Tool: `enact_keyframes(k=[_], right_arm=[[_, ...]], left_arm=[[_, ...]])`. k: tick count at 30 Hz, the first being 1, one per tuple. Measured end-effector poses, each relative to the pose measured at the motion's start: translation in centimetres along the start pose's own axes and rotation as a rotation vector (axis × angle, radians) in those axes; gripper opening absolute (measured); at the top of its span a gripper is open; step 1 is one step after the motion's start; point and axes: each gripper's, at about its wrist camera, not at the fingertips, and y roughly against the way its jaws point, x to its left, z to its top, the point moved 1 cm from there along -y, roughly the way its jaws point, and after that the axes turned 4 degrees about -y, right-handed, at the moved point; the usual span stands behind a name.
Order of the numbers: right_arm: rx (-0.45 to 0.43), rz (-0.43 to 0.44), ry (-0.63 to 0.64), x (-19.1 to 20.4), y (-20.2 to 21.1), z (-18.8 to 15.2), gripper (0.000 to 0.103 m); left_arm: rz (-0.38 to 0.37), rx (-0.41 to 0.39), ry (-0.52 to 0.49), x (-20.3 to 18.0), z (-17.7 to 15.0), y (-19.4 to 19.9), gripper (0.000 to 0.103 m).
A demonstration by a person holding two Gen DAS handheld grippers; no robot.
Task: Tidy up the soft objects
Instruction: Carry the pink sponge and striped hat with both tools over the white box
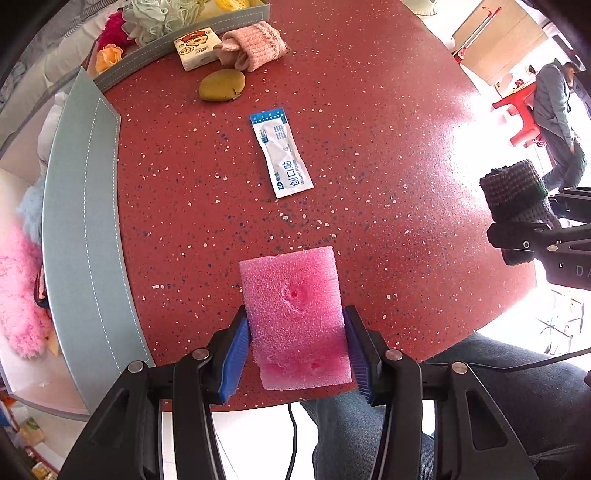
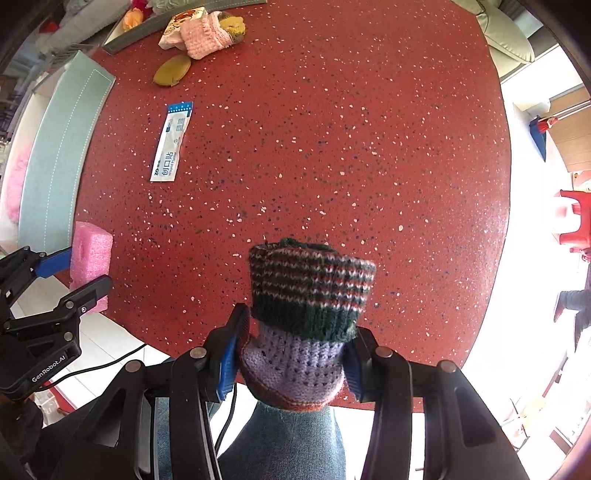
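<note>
1. Left gripper (image 1: 297, 349): we see both blue pads pressed against the long edges of a pink foam block (image 1: 295, 317). Grip is clenched on the block; the block sticks out fwd past the fingertips, above the near edge of the red speckled table (image 1: 388, 129). Two dents show on its face.

2. Right gripper (image 2: 291, 354): pads clamp a rolled knit sock (image 2: 306, 314) at its lilac section; the dark green band and the striped part project fwd beyond the pads. The sock is off the table surface, near the table's front edge. In the left wrist view the same sock shows at the right margin, held in black fingers.

3. Items lying loose on the table, well apart from both grippers:
- wound plaster sachet (image 1: 282, 153), white w/ blue end, flat, approx. mid-table.
- olive-yellow soft pad (image 1: 221, 85), beyond the sachet.
- pink knit sock (image 1: 255, 50), rolled, touching a tissue pack (image 1: 197, 48) w/ cartoon print.

4. Grey-green bin walls w/ white stitching (image 1: 85, 221) border the table's left side and far-left corner. We see pink fluffy material (image 1: 18, 295) inside the left bin; the far bin holds a pale green mesh puff (image 1: 155, 18), a red item and an orange flower.

5. Below the table edge: the person's jeans (image 1: 343, 435) and a black cable. A second person stands in the bright background at right, beside red stools.
</note>
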Motion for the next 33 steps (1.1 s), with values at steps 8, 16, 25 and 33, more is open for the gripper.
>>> enact_keyframes(k=[8,16,25,33], right_arm=[[-0.032,-0.012,0.035,0.4,2.2,1.6,0.05],[-0.061,-0.006,0.039,0.6,3.1,2.1,0.05],[-0.068,0.006,0.02,-0.7,3.0,2.9,0.05],[-0.078,-0.002,0.009,-1.0,3.2,3.4,0.05]], left_arm=[[0.005,-0.028,-0.013,2.4,2.0,1.4,0.051],[0.022,-0.054,-0.001,2.0,3.8,3.8,0.051],[0.026,-0.073,0.015,1.8,4.4,4.4,0.051],[0.022,-0.109,0.043,2.4,4.7,5.2,0.051]])
